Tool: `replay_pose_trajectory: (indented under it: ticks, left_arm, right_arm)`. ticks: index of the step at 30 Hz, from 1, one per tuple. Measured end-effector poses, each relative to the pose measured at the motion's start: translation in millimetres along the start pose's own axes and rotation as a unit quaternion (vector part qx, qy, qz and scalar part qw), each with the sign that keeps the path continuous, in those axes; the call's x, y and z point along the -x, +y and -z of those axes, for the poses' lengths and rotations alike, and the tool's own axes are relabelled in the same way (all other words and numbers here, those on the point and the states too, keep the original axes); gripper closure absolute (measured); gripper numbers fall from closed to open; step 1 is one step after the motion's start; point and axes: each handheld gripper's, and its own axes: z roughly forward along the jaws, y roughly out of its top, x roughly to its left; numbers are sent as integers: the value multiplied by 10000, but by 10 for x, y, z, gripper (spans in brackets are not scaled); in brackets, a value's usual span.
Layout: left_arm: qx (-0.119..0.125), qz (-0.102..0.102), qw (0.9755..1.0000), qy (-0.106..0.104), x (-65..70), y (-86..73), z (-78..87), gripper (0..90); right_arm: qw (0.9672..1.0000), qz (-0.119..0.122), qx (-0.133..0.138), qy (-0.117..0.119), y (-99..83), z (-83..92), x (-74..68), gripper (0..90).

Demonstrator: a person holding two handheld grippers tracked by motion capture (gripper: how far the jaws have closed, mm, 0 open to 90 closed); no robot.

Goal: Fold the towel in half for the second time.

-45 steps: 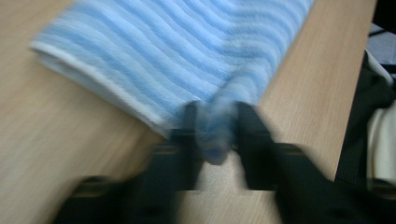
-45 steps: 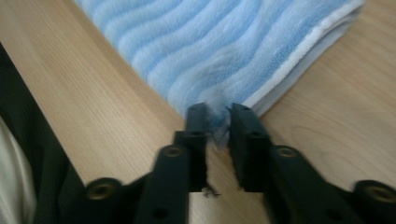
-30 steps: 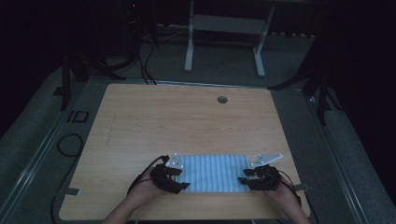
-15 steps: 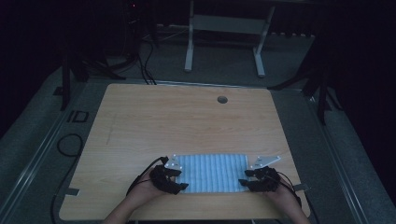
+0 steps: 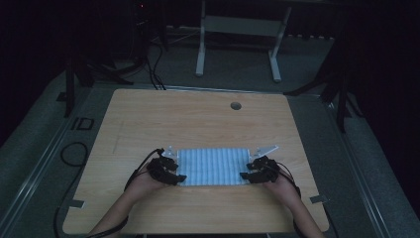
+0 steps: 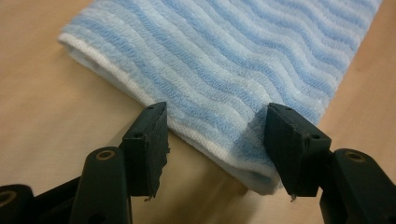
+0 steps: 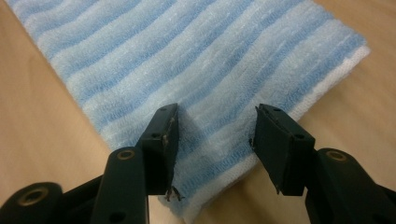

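Near the front edge of the pale wooden table (image 5: 198,119), the folded blue-and-white striped terry towel (image 5: 213,166) is lying flat, and I am bringing my left gripper (image 6: 212,135) to its left end and my right gripper (image 7: 212,140) to its right end. Both are released; the right jaws have just been opening, with towel beneath them, unpinched. I am risking catching only the top layer, so the fold could fall open.

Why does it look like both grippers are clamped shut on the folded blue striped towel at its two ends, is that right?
Not shut. The left gripper and right gripper stand at the two ends of the folded towel, but their jaws are apart, pads not pressing it; the right jaws have just been opening. Both gripper views show it.
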Motion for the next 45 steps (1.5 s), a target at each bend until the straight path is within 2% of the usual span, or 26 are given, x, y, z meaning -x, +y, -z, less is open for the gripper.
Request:
replay_pose_trajectory:
  ticks: [3, 4, 5, 9, 14, 19, 24, 27, 37, 45]
  left_arm:
    - [13, 33, 10000, 44, -52, 3, 14, 403]
    - [-12, 32, 9999, 102, -116, 17, 25, 403]
    - [-37, 61, 9999, 136, -148, 26, 26, 402]
    - [-94, 81, 9995, 289, -275, 68, 24, 402]
    - [-179, 134, 9989, 408, -416, 121, 22, 401]
    - [-218, 145, 9983, 519, -496, 158, 21, 401]
    - [-241, 157, 9984, 480, -573, 161, 21, 396]
    - [-221, 265, 9985, 423, -637, 162, 20, 394]
    - [-165, 306, 9978, 557, -741, 190, 25, 394]
    - [-85, 328, 9975, 623, -744, 215, 57, 394]
  right_arm:
    - [10000, -12, -2, -2, 83, -60, 34, 488]
    - [10000, -6, -16, -5, 112, -77, 42, 489]
    - [10000, -18, -56, -25, 193, -130, 55, 488]
    - [9999, 33, -101, -56, 322, -217, 68, 487]
    - [9999, -16, -111, -68, 442, -304, 85, 487]
    - [10000, -23, -52, -46, 524, -371, 137, 486]
    - [10000, 20, -82, -11, 611, -426, 196, 484]
    - [10000, 22, -60, -11, 656, -463, 216, 482]
    - [9999, -101, -6, -15, 778, -554, 304, 480]
    - [9999, -114, 15, -19, 784, -550, 300, 475]
